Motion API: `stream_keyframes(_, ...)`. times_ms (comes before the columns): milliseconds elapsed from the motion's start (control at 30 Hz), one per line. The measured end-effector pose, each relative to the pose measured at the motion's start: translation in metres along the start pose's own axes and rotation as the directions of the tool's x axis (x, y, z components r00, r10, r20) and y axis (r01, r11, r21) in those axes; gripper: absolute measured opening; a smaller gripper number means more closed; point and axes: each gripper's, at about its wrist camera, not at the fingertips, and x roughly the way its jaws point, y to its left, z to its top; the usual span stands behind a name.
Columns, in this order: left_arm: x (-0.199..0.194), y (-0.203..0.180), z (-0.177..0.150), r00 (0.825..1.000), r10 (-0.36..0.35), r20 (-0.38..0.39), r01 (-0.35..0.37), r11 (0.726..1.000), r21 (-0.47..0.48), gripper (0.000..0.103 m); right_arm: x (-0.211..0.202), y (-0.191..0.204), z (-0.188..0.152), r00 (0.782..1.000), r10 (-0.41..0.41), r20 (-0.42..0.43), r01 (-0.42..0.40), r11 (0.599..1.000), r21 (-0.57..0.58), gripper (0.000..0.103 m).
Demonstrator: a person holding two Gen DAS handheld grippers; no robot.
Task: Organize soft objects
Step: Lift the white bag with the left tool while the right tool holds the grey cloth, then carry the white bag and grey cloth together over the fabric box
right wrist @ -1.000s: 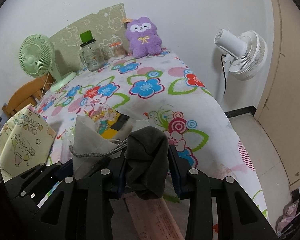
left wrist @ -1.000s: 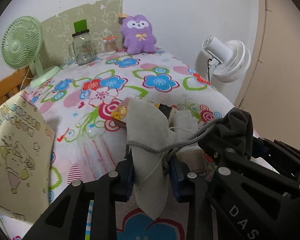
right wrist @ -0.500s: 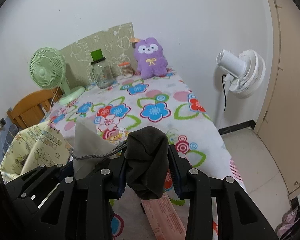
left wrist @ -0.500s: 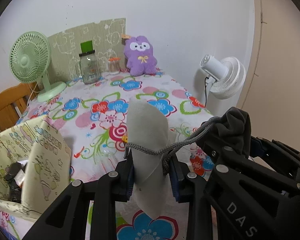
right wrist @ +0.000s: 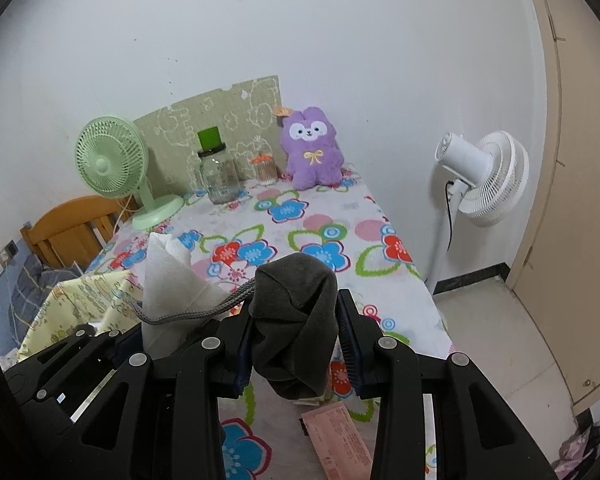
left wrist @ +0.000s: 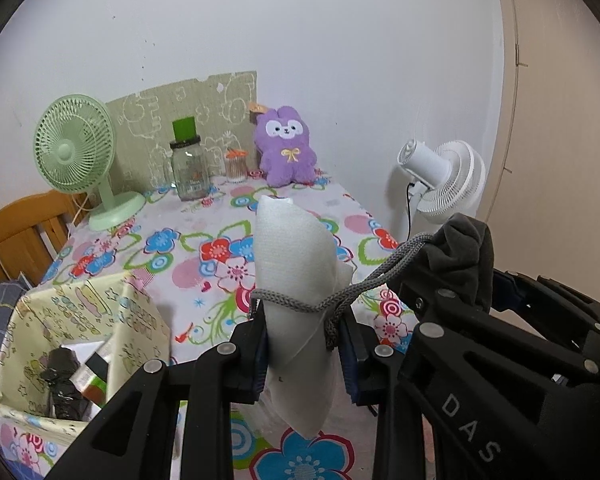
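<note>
My left gripper [left wrist: 302, 354] is shut on a white folded cloth [left wrist: 296, 276] and holds it up above the floral table. My right gripper [right wrist: 296, 354] is shut on a dark grey cloth [right wrist: 294, 316]. A grey knitted cord [left wrist: 364, 284] runs from the dark cloth around the white cloth, joining the two. The white cloth also shows in the right wrist view [right wrist: 168, 280], to the left of the dark one. The dark cloth shows at the right of the left wrist view [left wrist: 460, 256]. Both grippers are side by side, well above the tablecloth.
A yellow patterned fabric bin [left wrist: 84, 328] with dark items inside sits at the left. At the table's back stand a green fan [left wrist: 76, 152], a glass jar [left wrist: 188, 168] and a purple plush toy [left wrist: 286, 148]. A white floor fan [right wrist: 480, 176] stands right. A pink packet [right wrist: 340, 436] lies below.
Both grippers have risen together with the cloths, lifting them off the table. The table now looks farther below and the bin's inside has come into view.
</note>
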Motion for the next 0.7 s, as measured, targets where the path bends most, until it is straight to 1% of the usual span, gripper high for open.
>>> stream_keyframes(400, -0.025, 0.018, 0.007, 0.999, 0.007, 0.035, -0.007, 1.0, -0.009, 0.029, -0.018, 0.026, 0.011, 0.999, 0.011, 0.033, -0.01, 1.0, -0.028, 0.04)
stream_keyframes(700, -0.04, 0.04, 0.008, 0.998, 0.038, 0.055, -0.037, 0.999, -0.011, 0.029, -0.025, 0.051, 0.015, 0.999, 0.033, 0.043, -0.031, 0.998, -0.049, 0.04)
